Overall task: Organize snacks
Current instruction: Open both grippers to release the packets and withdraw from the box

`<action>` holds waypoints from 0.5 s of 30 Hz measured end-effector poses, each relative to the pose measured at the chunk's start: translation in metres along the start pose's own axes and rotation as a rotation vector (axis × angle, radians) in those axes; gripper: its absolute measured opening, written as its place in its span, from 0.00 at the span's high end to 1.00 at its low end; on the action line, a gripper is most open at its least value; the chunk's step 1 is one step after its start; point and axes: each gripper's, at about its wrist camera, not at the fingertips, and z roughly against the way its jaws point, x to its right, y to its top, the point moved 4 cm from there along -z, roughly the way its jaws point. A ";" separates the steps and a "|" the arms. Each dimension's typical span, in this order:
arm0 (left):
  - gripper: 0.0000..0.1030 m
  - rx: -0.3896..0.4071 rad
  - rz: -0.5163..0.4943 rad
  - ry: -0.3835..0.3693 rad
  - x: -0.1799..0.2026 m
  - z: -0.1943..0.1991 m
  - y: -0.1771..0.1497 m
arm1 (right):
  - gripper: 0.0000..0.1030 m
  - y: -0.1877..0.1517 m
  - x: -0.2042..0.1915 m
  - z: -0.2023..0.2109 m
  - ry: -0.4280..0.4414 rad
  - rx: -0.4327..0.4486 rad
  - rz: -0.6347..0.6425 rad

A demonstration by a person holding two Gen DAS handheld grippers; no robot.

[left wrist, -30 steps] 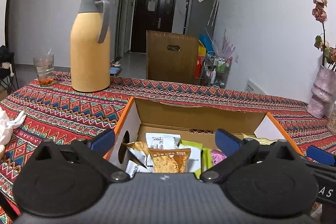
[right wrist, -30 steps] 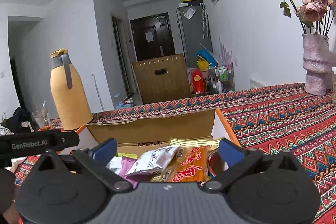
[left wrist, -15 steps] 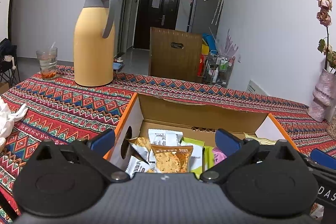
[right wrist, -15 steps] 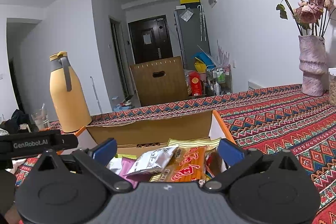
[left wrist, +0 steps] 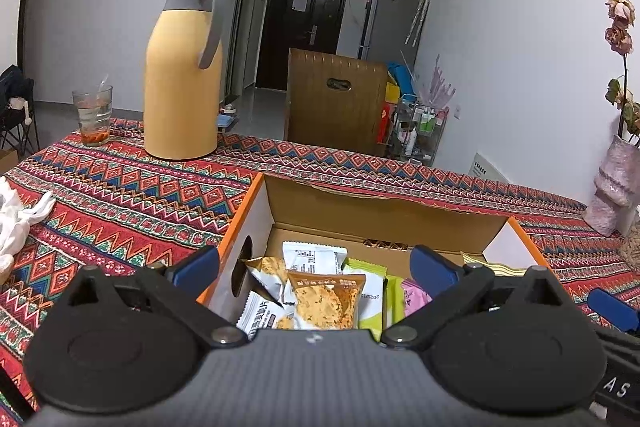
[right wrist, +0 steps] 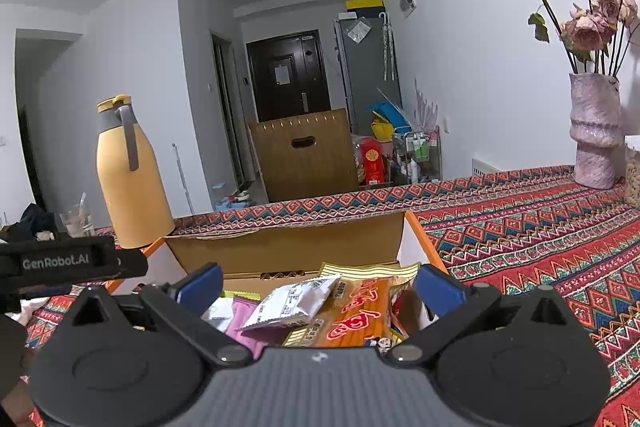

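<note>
An open cardboard box (left wrist: 384, 215) with orange edges sits on the patterned tablecloth and holds several snack packets. In the left wrist view, a brown cracker packet (left wrist: 326, 301), white packets (left wrist: 314, 257) and green (left wrist: 370, 301) and pink (left wrist: 414, 299) ones lie inside. My left gripper (left wrist: 316, 265) hovers open above the box's near left part, holding nothing. In the right wrist view, the same box (right wrist: 288, 247) shows a white packet (right wrist: 296, 301) lying on an orange packet (right wrist: 356, 311). My right gripper (right wrist: 320, 285) is open above them, empty.
A tall yellow thermos (left wrist: 182, 67) and a glass (left wrist: 94, 117) stand at the back left of the table. White cloth (left wrist: 18, 223) lies at the left edge. A pink vase (right wrist: 594, 131) with dried roses stands far right. A wooden chair back (left wrist: 334, 103) rises behind the table.
Both cameras have tilted and risen slightly, so the box appears lower in view. Both grippers stay open and the packets have not moved.
</note>
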 end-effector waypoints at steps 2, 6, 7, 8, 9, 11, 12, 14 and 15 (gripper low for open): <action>0.00 -0.009 0.016 0.002 -0.001 0.003 0.003 | 0.00 0.000 -0.001 0.002 -0.003 0.009 0.012; 0.00 -0.034 0.029 0.012 -0.006 0.011 0.006 | 0.00 0.001 -0.003 0.006 -0.003 0.021 0.022; 0.00 -0.035 0.013 0.024 -0.007 0.013 0.005 | 0.00 0.002 -0.004 0.008 -0.004 0.027 0.024; 0.00 -0.039 -0.001 0.040 -0.008 0.016 0.004 | 0.00 0.002 -0.004 0.009 -0.004 0.033 0.027; 0.00 -0.042 -0.010 0.050 -0.009 0.019 0.003 | 0.00 0.002 -0.004 0.011 -0.003 0.039 0.030; 0.00 -0.046 -0.014 0.057 -0.015 0.028 0.000 | 0.00 0.003 -0.006 0.012 -0.003 0.045 0.036; 0.00 -0.048 -0.011 0.060 -0.018 0.033 -0.002 | 0.00 0.003 -0.006 0.012 -0.004 0.042 0.037; 0.00 -0.056 -0.004 0.067 -0.021 0.041 -0.008 | 0.00 0.001 -0.007 0.012 -0.019 0.033 0.045; 0.00 -0.059 -0.008 0.065 -0.022 0.046 -0.011 | 0.00 0.001 -0.007 0.013 -0.025 0.029 0.048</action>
